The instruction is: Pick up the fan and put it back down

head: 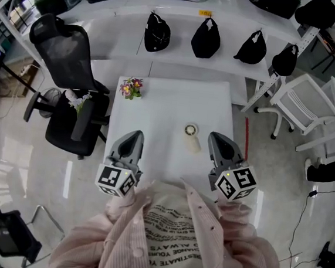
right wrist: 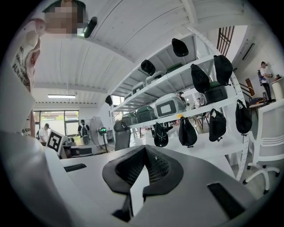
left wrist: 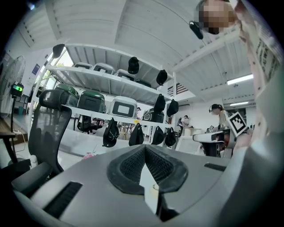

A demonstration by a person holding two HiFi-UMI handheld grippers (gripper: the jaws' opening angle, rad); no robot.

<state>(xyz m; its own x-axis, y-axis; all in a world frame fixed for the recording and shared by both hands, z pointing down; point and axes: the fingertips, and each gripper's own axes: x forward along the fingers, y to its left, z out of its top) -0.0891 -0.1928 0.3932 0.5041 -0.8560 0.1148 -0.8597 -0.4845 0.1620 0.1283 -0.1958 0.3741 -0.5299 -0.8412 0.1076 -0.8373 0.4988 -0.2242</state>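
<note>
White table (head: 159,100), small fan (head: 191,134) between left gripper (head: 133,136) and right gripper (head: 218,139); both held level, jaws closed, empty

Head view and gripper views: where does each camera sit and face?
Head view: on the person's head, looking steeply down at the table and fan; shows left claw, right claw, pink sleeves.
Left gripper view: on the left claw, facing roughly level toward the hanging caps; shows its shut jaws.
Right gripper view: on the right claw, facing likewise; shut jaws show.
Shared: the hanging caps.
</note>
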